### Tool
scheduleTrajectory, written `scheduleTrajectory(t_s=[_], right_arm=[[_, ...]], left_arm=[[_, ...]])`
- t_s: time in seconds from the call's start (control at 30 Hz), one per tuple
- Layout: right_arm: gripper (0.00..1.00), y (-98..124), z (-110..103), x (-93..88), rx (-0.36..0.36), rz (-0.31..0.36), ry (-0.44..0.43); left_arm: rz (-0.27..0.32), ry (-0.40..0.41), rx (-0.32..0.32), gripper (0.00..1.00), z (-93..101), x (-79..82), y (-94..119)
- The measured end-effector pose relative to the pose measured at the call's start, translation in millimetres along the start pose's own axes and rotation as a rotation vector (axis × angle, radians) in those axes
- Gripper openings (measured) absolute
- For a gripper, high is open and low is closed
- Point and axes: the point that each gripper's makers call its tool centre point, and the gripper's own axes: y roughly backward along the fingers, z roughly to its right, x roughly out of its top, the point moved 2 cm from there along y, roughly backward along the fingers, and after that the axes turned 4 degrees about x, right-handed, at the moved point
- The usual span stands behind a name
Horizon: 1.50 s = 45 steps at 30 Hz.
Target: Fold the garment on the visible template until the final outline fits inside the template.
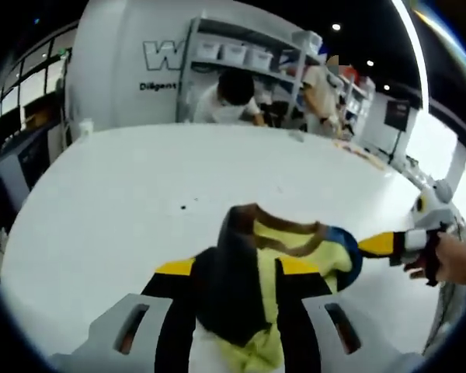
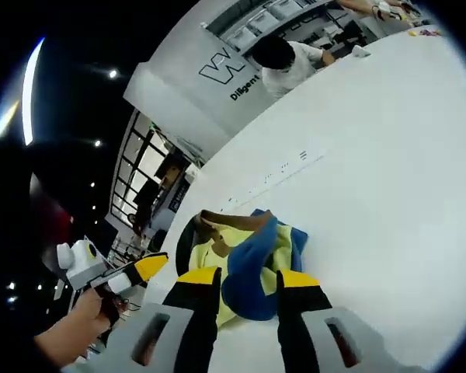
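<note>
A bunched garment [image 1: 295, 245] in yellow, blue and dark navy with a brown collar hangs just above the white table [image 1: 140, 179]. My left gripper [image 1: 237, 268] is shut on its dark navy part, which fills the gap between the yellow-tipped jaws. From the right, my right gripper [image 1: 380, 243] reaches in with its tip at the blue edge, held by a hand [image 1: 454, 260]. In the right gripper view the garment [image 2: 217, 245] shows its blue fold pinched in my right gripper [image 2: 248, 277]. The left gripper [image 2: 144, 268] comes in from the left there.
Small dark marks [image 1: 182, 208] dot the table beyond the garment, and faint marks [image 2: 283, 167] run across it. Two people [image 1: 233, 97] work at the far edge in front of shelves with bins [image 1: 233, 54]. A white lettered wall [image 2: 225, 74] stands behind.
</note>
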Motion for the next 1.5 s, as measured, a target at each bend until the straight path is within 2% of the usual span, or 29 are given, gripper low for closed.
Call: scheduleTrajectory(t_s=[0.03,0.07,0.23,0.43,0.53,0.67,0.8,0.93,0.97,1.07,1.3,1.5], right_arm=[[0.2,-3.6,-0.7,0.8,0.011,0.006,-0.04],[0.19,-11.5,-1.5,-0.8,0.025,-0.001,-0.151],[0.16,-22.6,3.0,-1.5,-0.021,-0.027,-0.204],[0.15,-30.9,2.7,-2.7,-0.037,-0.042,-0.212],[0.12,-37.9,-2.4,-12.5,-0.025,-0.098,-0.213],[0.07,-41.7,-1.6,-19.6,-0.044,-0.127,-0.202],[0.01,-43.6,0.2,-24.3,-0.062,-0.135,-0.238],[0.0,-43.8,2.1,-24.0,-0.082,-0.135,-0.249],[0.0,-44.1,2.5,-21.9,-0.089,-0.129,-0.258],[0.0,-44.6,2.9,-16.8,-0.1,-0.119,-0.277],[0.0,-48.1,-1.7,-16.7,-0.104,-0.154,-0.284],[0.0,-53.2,-8.9,-28.0,-0.117,-0.212,-0.242]], left_arm=[[-0.003,0.006,0.004,0.31,-1.1,0.5,-2.5],[-0.012,0.037,0.015,0.29,-3.9,1.6,-8.1],[-0.014,0.066,0.056,0.25,-14.7,7.7,-22.0],[-0.033,0.063,0.067,0.17,-15.9,8.7,-30.3],[-0.049,0.058,0.074,0.13,-12.5,6.9,-34.5],[-0.067,0.051,0.076,0.05,-10.6,4.7,-41.9],[-0.077,0.044,0.079,0.0,-9.0,1.5,-46.3],[-0.095,0.044,0.075,0.0,-5.8,-2.0,-51.2],[-0.103,0.043,0.074,0.0,-10.2,-4.9,-56.2],[-0.107,0.032,0.097,0.0,-7.9,-4.7,-57.9],[-0.138,0.023,0.127,0.0,-16.0,-11.8,-68.6],[-0.157,0.019,0.129,0.0,-17.3,-15.3,-68.3]])
